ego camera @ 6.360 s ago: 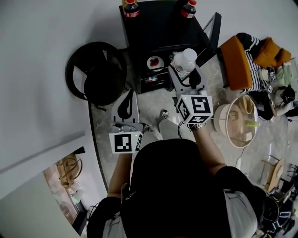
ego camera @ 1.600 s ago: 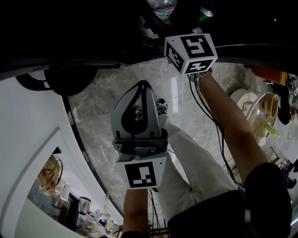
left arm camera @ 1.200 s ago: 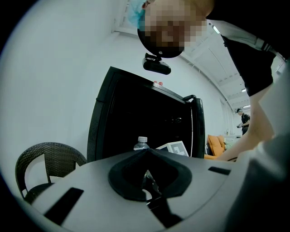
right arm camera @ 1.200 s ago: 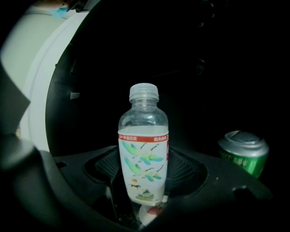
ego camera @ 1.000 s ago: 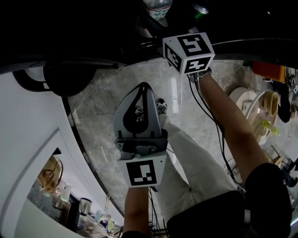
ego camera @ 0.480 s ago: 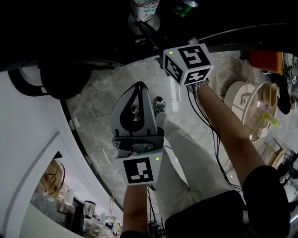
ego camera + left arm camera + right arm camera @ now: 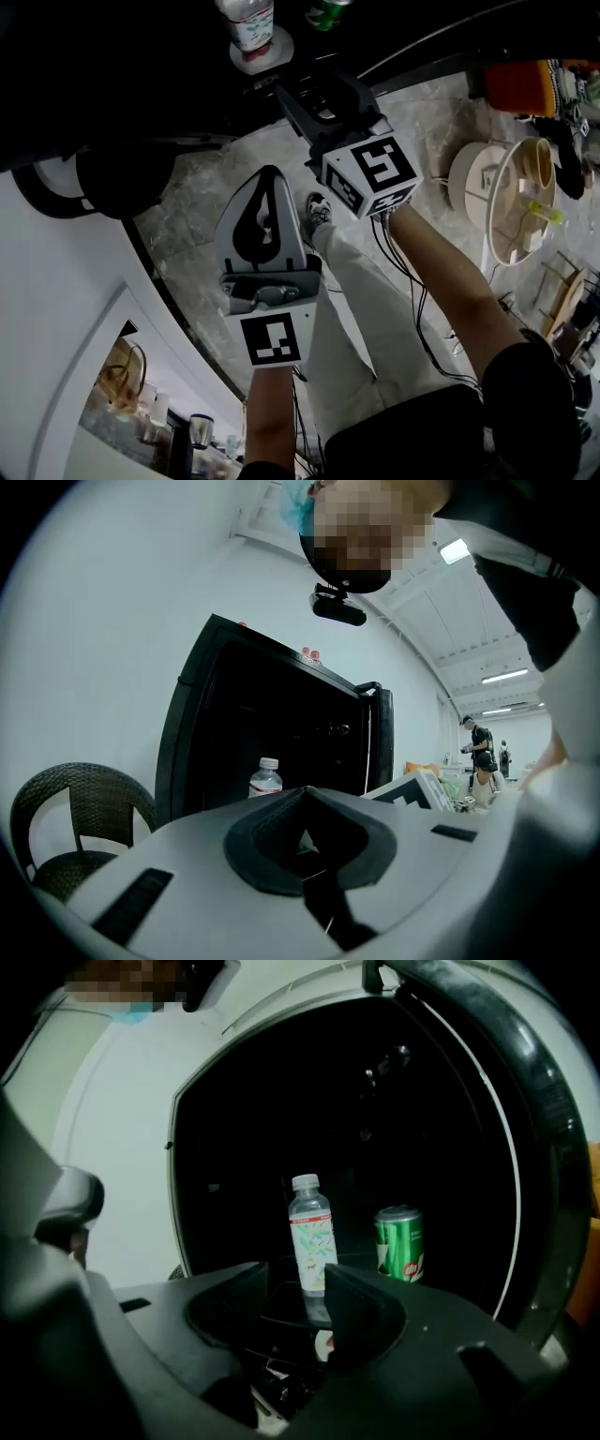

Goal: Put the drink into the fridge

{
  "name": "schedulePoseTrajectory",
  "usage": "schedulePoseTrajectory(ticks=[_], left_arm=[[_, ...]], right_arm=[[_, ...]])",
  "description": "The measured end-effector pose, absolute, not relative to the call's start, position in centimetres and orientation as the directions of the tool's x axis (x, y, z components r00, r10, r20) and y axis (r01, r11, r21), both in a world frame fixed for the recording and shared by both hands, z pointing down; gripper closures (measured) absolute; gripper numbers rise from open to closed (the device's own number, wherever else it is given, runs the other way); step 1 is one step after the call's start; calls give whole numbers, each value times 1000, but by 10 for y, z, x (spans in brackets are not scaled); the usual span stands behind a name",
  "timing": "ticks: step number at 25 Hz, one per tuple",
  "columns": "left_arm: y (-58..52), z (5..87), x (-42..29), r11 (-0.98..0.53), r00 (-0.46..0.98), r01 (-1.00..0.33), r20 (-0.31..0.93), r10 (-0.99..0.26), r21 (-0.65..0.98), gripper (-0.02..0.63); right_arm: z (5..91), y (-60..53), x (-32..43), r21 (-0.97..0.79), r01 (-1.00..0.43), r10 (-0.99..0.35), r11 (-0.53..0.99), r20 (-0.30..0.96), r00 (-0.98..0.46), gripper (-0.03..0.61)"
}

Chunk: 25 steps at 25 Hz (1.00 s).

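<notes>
Shows the drink bottle [image 7: 311, 1241] upright on a shelf inside the black fridge [image 7: 234, 1119], near a green can [image 7: 400, 1243] and touched by neither tool. Finds the right gripper [image 7: 298, 1290] short of it, jaws apart after just closing partway, with nothing between the pads and the bottle merely framed through the gap beyond. Places the left gripper [image 7: 265, 178] nearer the body, above the marble floor [image 7: 187, 225], jaws together and empty. Leaves, by the look of it, only the retreat and the fridge door [image 7: 380, 733], open at the side. To finish well: draw the right gripper straight back along its own line, clear of bottle and can. Keep the jaws off the shelf edge on the way out. Swing the door to gently, so as not to topple a tall, probably light bottle. Mind the cables [image 7: 417, 309] trailing beside the leg.
</notes>
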<state>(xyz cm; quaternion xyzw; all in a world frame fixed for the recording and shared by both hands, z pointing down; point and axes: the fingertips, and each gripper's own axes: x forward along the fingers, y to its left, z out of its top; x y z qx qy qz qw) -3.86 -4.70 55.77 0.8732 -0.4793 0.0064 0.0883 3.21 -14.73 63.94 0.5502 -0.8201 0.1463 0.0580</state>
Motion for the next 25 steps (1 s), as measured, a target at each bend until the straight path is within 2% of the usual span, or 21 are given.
schedulePoseTrajectory(ticks=[6,11,25], left_arm=[[-42,551,-40,-553,569,-819,92,-817,152,604],[-39,544,-43,-569,586,-808,98,-805,151,604],[-27,516,-56,-601,622,-779,97,-777,178,604]], right_arm=[[608,-125,42,-177,-941,-927,289,194,-321,511],[589,-105,45,-199,-948,-938,247,195,-286,561],[541,-32,24,-246,-933,-924,264,213,-317,565]])
